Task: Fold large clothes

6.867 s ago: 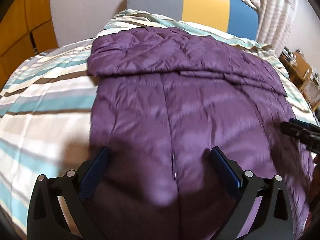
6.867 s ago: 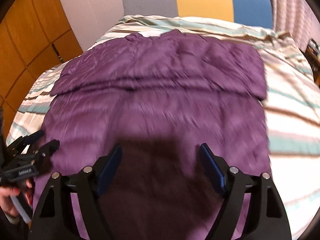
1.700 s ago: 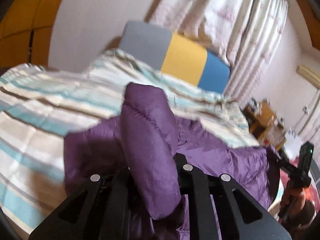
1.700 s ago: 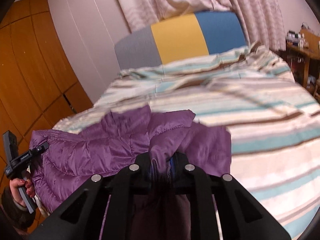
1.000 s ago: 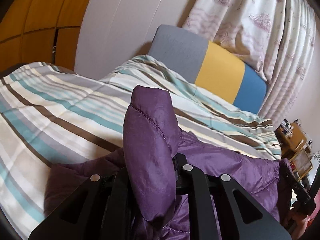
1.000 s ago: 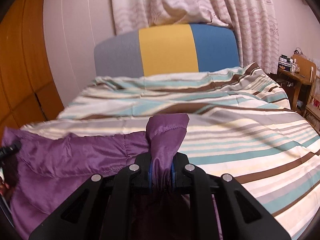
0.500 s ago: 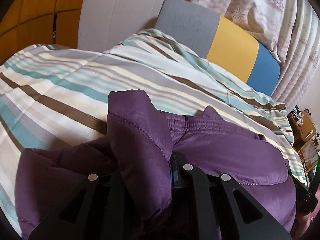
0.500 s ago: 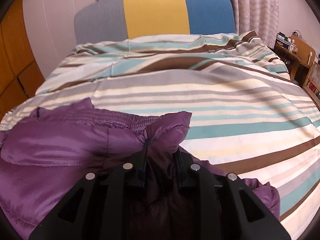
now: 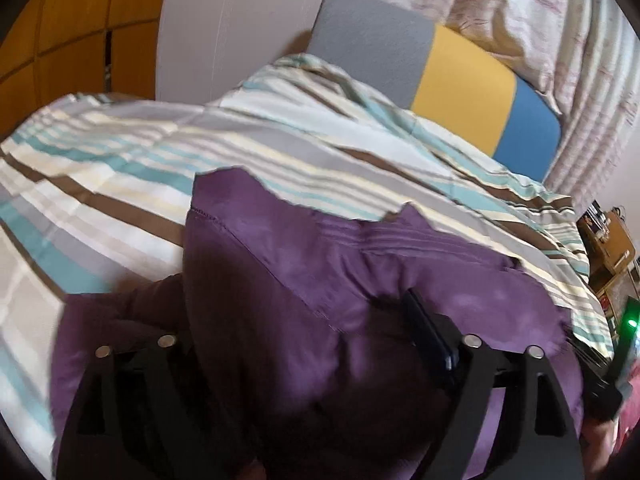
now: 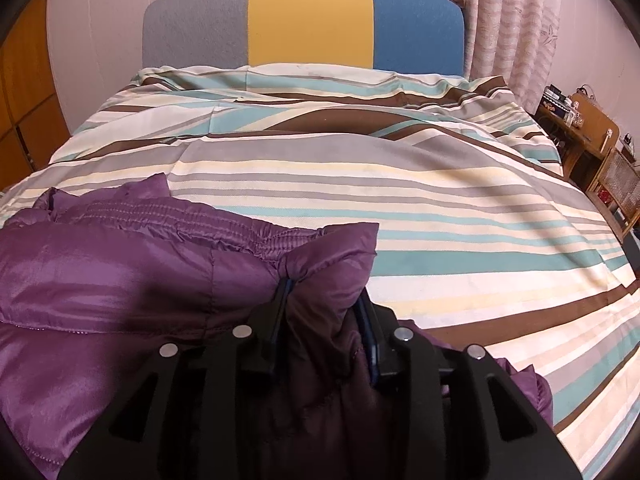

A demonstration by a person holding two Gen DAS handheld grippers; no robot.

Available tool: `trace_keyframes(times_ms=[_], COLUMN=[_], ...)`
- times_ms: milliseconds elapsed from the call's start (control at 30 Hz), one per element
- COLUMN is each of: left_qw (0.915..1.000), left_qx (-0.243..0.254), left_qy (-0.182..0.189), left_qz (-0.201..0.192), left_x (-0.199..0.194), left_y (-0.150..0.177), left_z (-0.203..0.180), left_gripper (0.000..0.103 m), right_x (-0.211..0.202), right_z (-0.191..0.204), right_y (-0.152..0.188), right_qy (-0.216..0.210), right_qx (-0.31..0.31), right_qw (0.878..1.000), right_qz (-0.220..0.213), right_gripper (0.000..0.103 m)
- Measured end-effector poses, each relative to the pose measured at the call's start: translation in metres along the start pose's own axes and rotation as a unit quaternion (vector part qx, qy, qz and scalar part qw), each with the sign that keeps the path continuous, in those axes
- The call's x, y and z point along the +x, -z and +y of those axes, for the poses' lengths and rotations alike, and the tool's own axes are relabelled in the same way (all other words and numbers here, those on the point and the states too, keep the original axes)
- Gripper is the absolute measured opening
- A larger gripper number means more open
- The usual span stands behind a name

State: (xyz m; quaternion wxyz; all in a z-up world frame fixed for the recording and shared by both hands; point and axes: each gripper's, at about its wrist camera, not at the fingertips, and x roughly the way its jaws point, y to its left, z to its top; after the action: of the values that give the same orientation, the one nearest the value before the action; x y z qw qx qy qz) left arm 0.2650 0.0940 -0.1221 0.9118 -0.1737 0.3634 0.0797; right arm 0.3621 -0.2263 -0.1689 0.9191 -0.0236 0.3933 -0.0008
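A purple puffer jacket (image 9: 304, 280) lies folded over on itself on the striped bed cover (image 9: 120, 168). My left gripper (image 9: 304, 332) is open; its right finger (image 9: 428, 336) shows, the left one is hidden under the cloth, and the jacket's corner rests loose between them. In the right wrist view the jacket (image 10: 120, 280) fills the lower left. My right gripper (image 10: 324, 308) has its jaws part open around the jacket's other corner (image 10: 336, 256), with the cloth still between the pads.
The bed cover (image 10: 440, 208) stretches ahead to a grey, yellow and blue headboard (image 10: 308, 20). Curtains (image 10: 516, 20) hang behind it. Wooden furniture (image 10: 592, 136) stands to the right of the bed, orange wall panels (image 9: 72, 40) to the left.
Both grippers carried the jacket's near edge up and forward, then lowered it onto the jacket. The left jaws have opened wide, the right ones have loosened since half a second ago.
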Motion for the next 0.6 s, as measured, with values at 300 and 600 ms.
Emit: trace_keyframes(times_ms=[300, 600], left_qw=[0.9908, 0.9957], left_qx=[0.101, 0.077], left_qy=[-0.040, -0.051], left_qz=[-0.080, 0.000], left_x=[-0.048, 0.030], left_y=[0.008, 0.024], left_z=[-0.071, -0.059], left_gripper=[0.099, 0.100], right_x=[-0.002, -0.001], right_z=[-0.005, -0.008], right_y=[0.000, 0.000], right_qy=[0.010, 0.003], right_qx=[0.009, 0.017], right_qw=[1.000, 1.000], right_qz=[-0.003, -0.003], right_gripper=[0.044, 0.046])
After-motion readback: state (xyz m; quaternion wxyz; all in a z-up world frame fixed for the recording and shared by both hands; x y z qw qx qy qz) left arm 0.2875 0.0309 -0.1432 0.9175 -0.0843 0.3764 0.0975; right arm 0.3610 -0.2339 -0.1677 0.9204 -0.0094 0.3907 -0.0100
